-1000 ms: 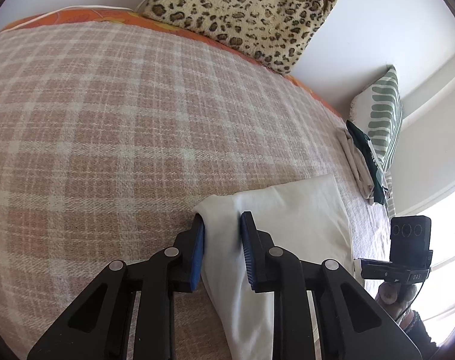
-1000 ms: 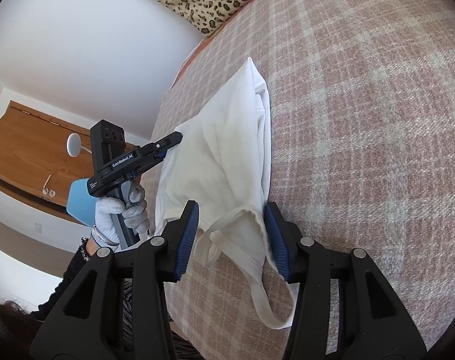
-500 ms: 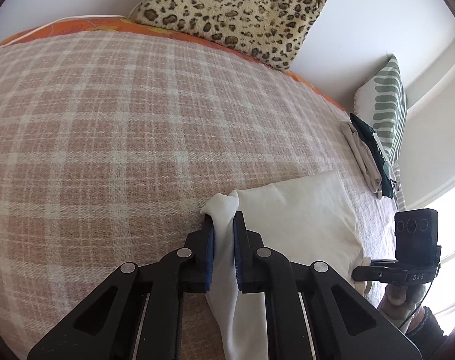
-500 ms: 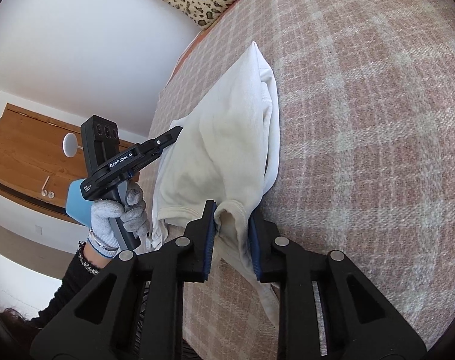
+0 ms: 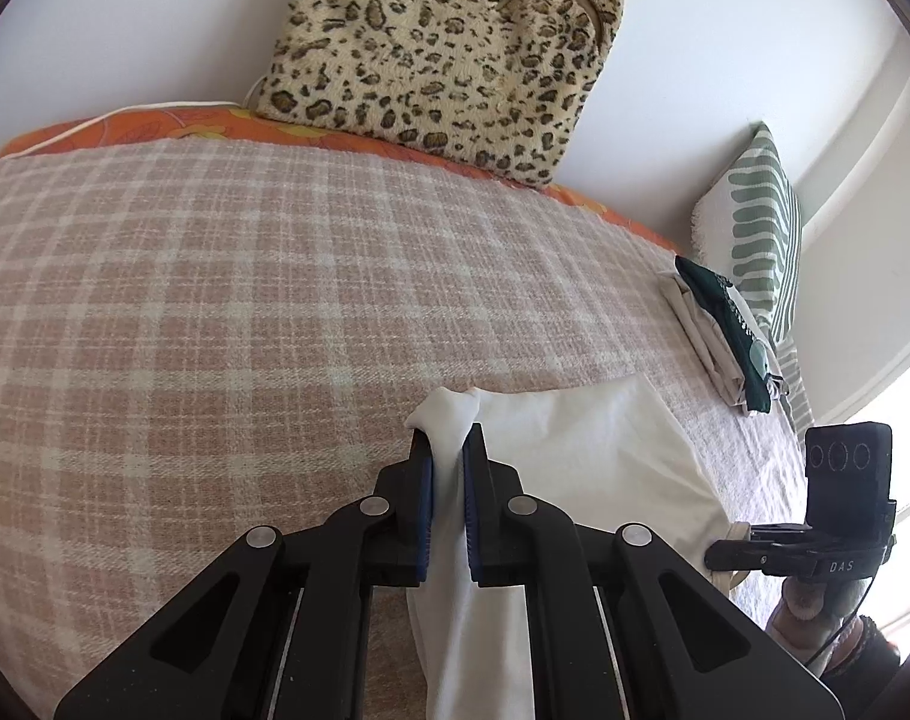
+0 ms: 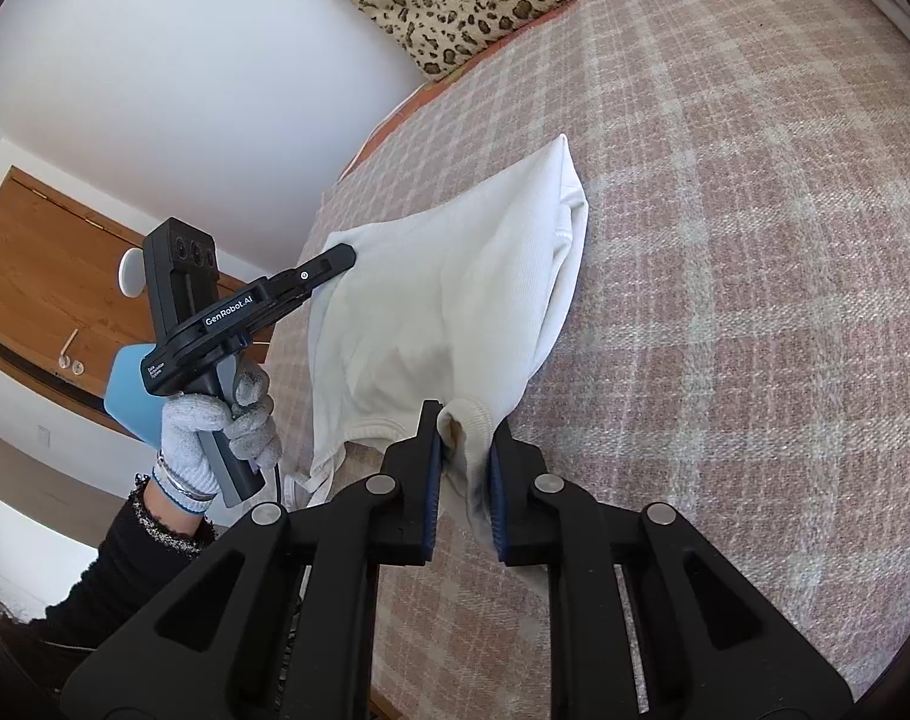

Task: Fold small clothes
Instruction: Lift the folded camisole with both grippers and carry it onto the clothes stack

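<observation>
A white garment (image 5: 580,450) lies on the pink plaid blanket (image 5: 215,312) near the bed's front edge. My left gripper (image 5: 447,450) is shut on one corner of it, the cloth bunched between the blue pads. My right gripper (image 6: 463,438) is shut on a hemmed corner of the same garment (image 6: 449,300), which is lifted off the blanket between the two grippers. The right gripper also shows at the right edge of the left wrist view (image 5: 718,558). The left gripper shows in the right wrist view (image 6: 341,255), held by a gloved hand.
A leopard-print cushion (image 5: 449,54) leans on the wall at the back. A stack of folded clothes (image 5: 724,330) and a green striped pillow (image 5: 754,240) lie at the far right. An orange sheet (image 5: 155,123) edges the blanket. A wooden cabinet (image 6: 47,276) stands beyond the bed.
Both grippers closed on corners of the white garment, then lifted them and drew the cloth up off the blanket.
</observation>
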The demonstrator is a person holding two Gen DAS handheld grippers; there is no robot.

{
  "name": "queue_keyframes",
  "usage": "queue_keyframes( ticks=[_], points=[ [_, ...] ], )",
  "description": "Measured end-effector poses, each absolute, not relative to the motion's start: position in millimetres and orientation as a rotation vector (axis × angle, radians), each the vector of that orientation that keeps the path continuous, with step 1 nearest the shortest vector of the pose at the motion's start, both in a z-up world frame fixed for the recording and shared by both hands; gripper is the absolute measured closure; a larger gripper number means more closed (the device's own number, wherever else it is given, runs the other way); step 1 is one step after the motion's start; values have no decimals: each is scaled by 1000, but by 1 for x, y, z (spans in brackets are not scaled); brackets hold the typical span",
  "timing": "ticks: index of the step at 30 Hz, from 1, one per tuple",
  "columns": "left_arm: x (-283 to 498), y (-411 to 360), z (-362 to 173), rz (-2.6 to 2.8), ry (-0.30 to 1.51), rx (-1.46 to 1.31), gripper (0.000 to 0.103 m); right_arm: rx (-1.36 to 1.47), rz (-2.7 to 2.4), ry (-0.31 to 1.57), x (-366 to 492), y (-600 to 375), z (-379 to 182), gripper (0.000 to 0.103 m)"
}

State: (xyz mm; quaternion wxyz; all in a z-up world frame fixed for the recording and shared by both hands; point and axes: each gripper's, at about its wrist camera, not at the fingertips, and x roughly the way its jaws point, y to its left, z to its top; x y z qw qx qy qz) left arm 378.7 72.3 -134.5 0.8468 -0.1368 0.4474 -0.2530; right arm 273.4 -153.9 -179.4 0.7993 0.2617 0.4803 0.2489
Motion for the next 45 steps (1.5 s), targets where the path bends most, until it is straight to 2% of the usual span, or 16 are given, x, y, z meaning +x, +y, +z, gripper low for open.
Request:
queue_keyframes(
  ticks=[9,16,30,45],
  points=[
    [375,53,-104,-563,864,-249,96,461,469,956,262,-159,-152,89],
    [375,10,-73,-634,804,-202,96,424,405,912,244,-195,-131,89],
    [382,-130,-27,-781,713,-92,96,403,268,834,219,-314,-91,89],
    [414,-281,-14,-889,676,-65,96,269,50,828,225,-459,-38,89]
  ],
)
